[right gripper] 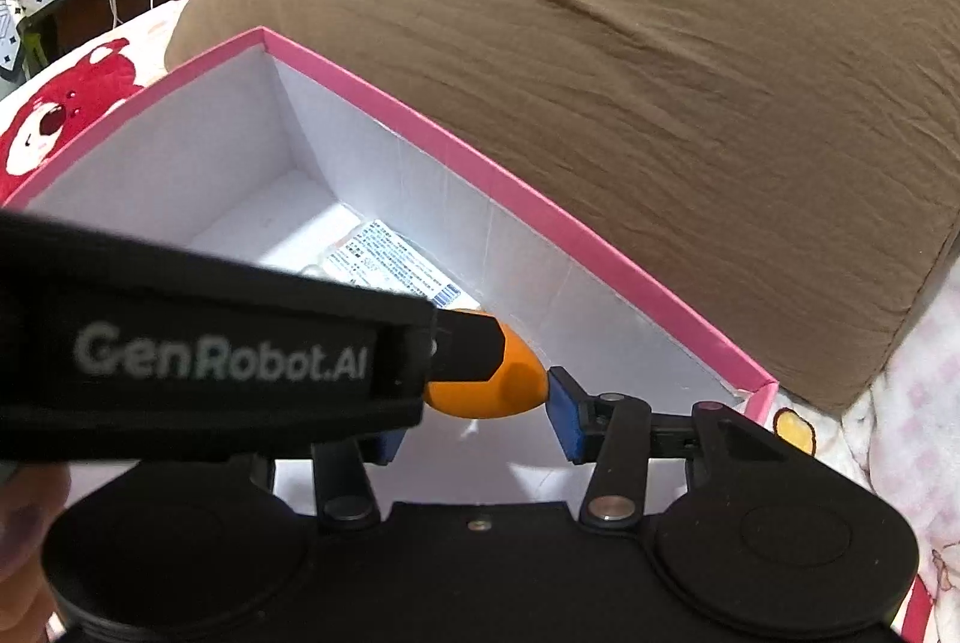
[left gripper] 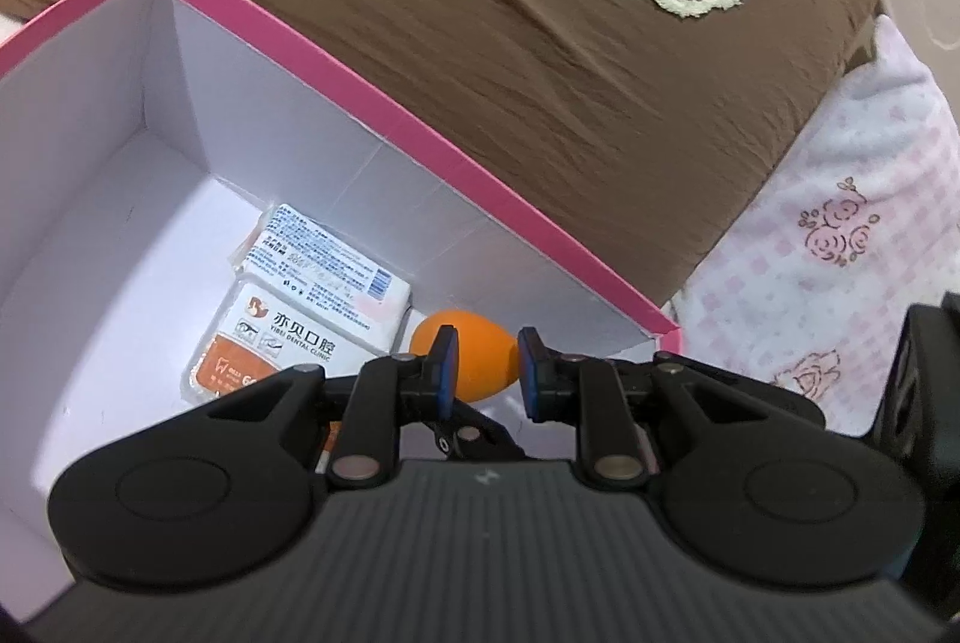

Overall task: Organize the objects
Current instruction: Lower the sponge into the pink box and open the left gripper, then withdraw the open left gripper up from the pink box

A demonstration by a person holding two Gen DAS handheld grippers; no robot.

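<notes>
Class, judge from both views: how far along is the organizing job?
Done: two white packets lie in the pink box. In hand: the left tool pinches the orange egg low inside the box. Remaining: release it; no other loose item shows.

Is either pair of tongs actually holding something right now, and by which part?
Cannot tell. The orange egg sits at both tips; its narrow end reaches one pad of the right tongs, and the left tongs hide the other.

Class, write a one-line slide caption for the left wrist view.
Left gripper grips an orange egg inside an open pink box, beside two white packets, brown cushion beyond.
</notes>
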